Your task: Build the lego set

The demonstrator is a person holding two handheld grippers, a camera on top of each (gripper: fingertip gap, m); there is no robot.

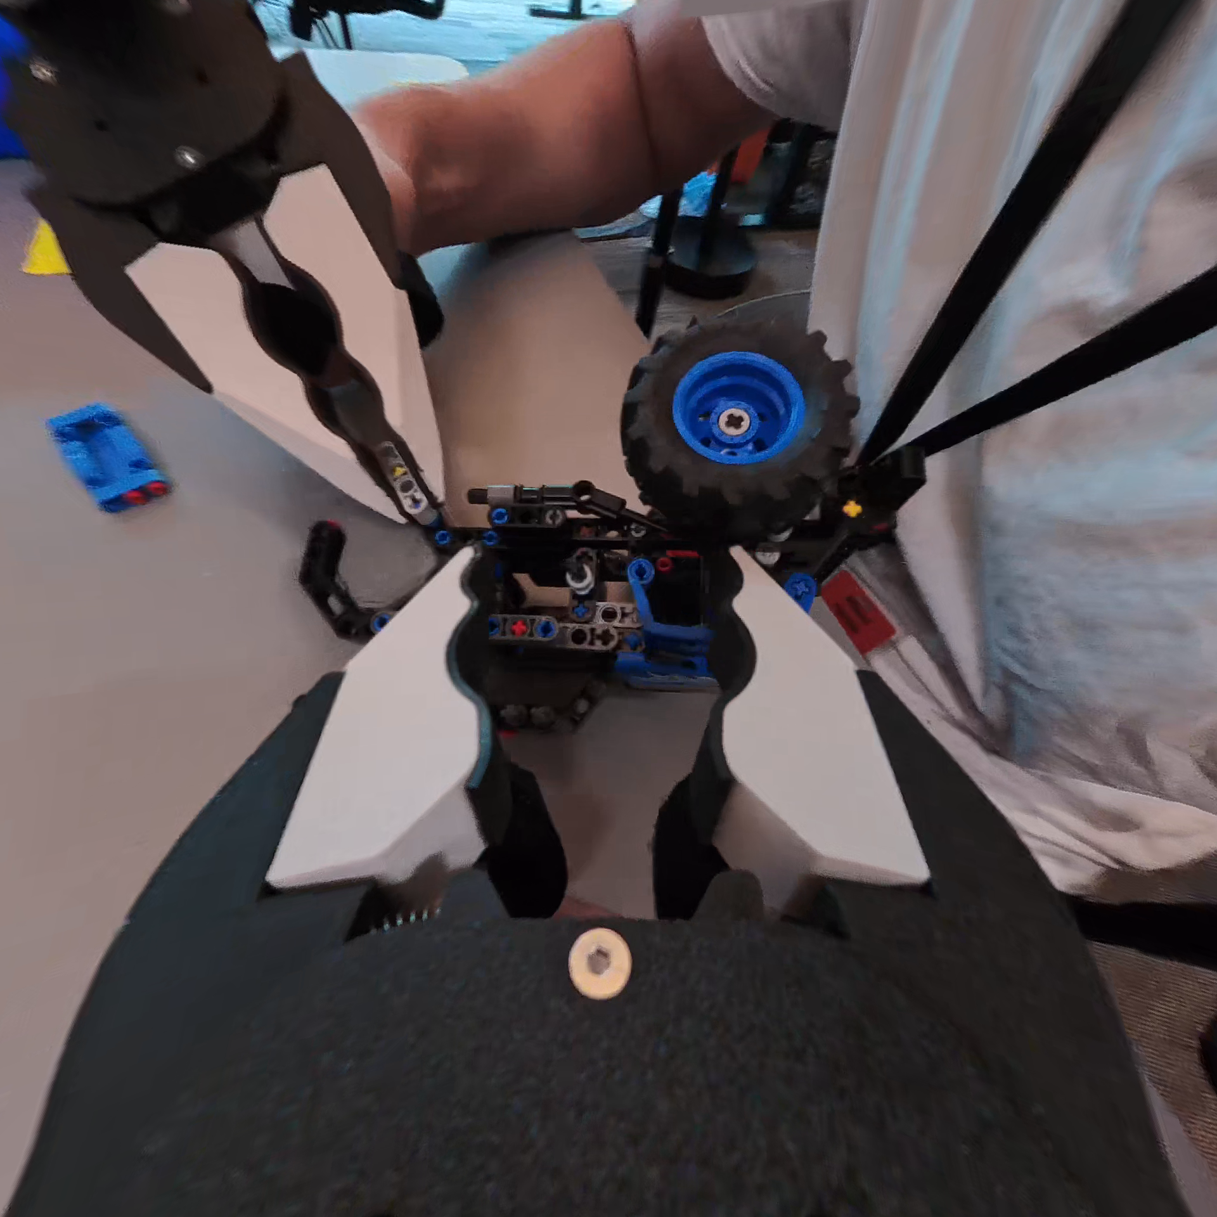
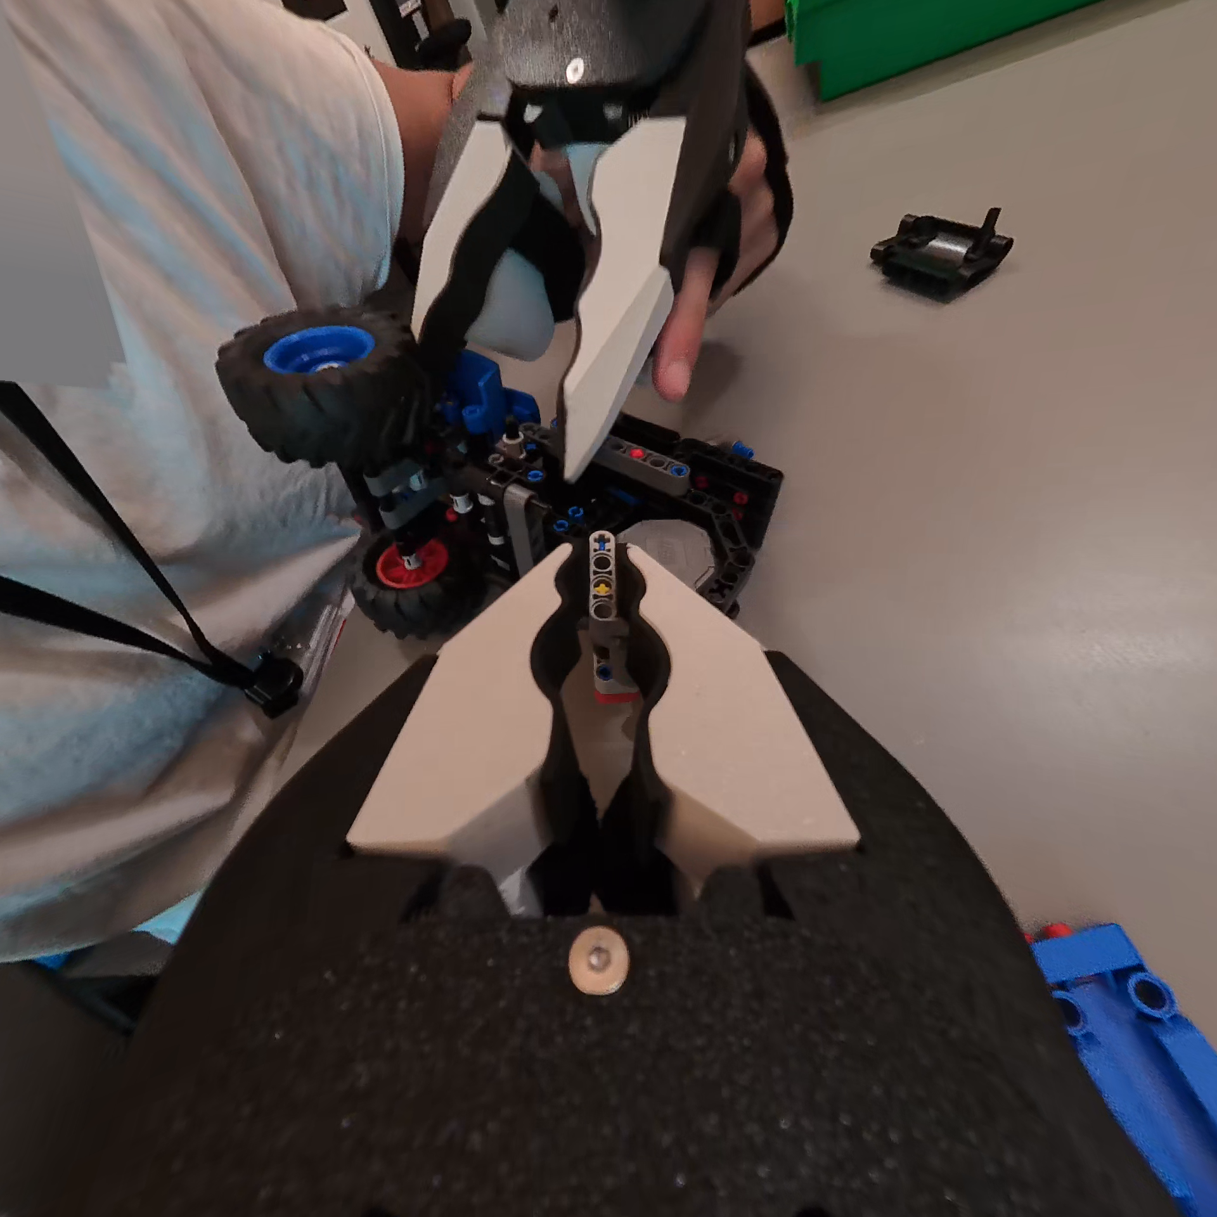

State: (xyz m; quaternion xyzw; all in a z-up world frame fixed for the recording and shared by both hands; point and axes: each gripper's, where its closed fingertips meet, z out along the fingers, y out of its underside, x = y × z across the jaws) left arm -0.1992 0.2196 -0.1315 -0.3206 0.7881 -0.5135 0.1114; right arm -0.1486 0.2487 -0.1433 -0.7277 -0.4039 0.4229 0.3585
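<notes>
On the grey table (image 1: 132, 658), far out at 9 o'clock in my left wrist view, a blue brick piece (image 1: 105, 458) with red pins lies alone. Nearer, at 10 o'clock, a curved black link (image 1: 326, 579) sits just beside the build. Above it my right claw (image 1: 421, 500) reaches in from 11 o'clock, clamped on a thin grey beam (image 1: 403, 477) whose tip is near the chassis edge; whether they touch, I cannot tell.

Dead ahead at 12 o'clock, my left claw (image 1: 602, 560) is spread wide around the truck chassis (image 1: 579, 593), black frame with blue and red pins between the fingers. Whether either pad presses it, I cannot tell. Blue-hubbed wheel (image 1: 737, 421) stands up at 1 o'clock, close to a person's white shirt (image 1: 1021, 527) with black straps.

Right wrist view, left to right: shirt at 9 o'clock, blue-hubbed wheel (image 2: 316, 388) at 10, a red-hubbed wheel (image 2: 411, 579) below it near the table. Grey beam (image 2: 602, 586) pinched upright in my right claw (image 2: 600, 550), pointing at the chassis (image 2: 658, 500). Left claw (image 2: 500, 421) hangs over the chassis from 12 o'clock. Small black part (image 2: 942, 253) well apart at 2 o'clock; blue piece (image 2: 1146, 1027) at 4 o'clock.
</notes>
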